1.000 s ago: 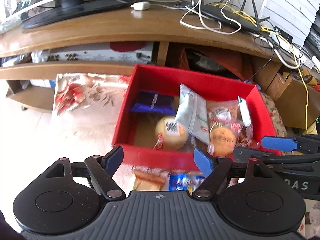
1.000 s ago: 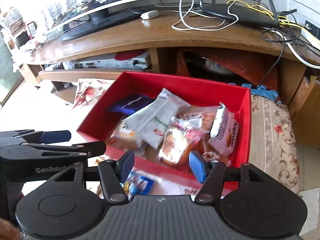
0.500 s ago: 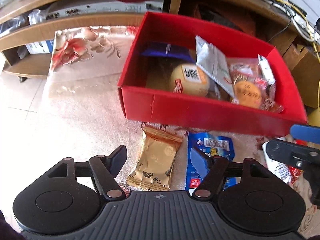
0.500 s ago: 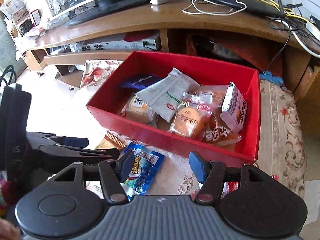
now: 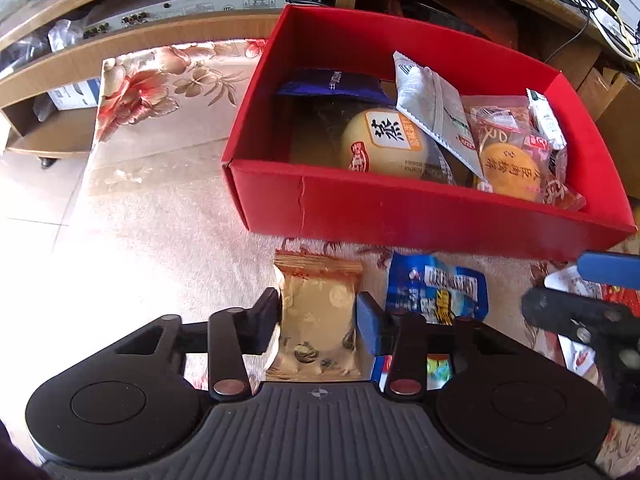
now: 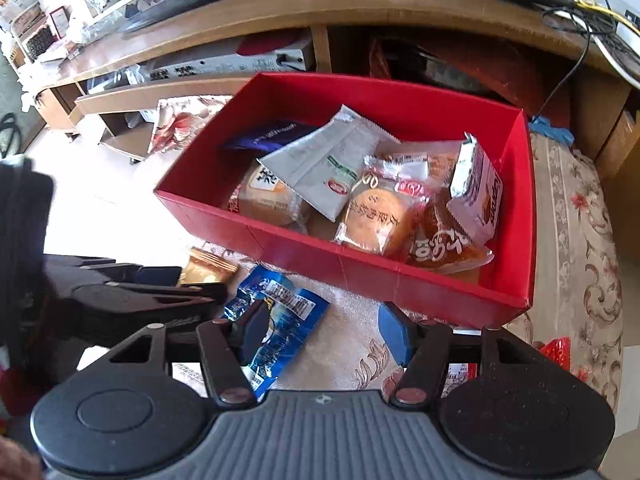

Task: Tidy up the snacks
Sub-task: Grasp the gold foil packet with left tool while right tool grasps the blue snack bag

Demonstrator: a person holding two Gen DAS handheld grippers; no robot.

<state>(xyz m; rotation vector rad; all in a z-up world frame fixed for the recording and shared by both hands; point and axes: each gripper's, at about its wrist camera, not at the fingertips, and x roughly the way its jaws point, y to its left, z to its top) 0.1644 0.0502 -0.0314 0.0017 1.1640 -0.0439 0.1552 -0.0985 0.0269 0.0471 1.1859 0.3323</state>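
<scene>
Right, red cardboard box (image 5: 400, 208) fills upper right of left-wrist view; bare pale rug (image 5: 152, 216) gives free room at left. Left gripper (image 5: 318, 322) has just been closing & is clamped on gold foil snack packet (image 5: 316, 312), low centre, just below box's front wall. Right gripper (image 6: 324, 330) gapes apart w/ nothing between; 1 blue snack packet (image 6: 276, 320) lies at its left finger.

Black left gripper (image 5: 318, 318) with ribbed grey housing, round side discs, silver screws on the linkage arms, blue pads (image 5: 368, 326) on the fingers. Same build on the right gripper (image 6: 326, 332); small compass-like mark on the housing, possibly a logo.
</scene>
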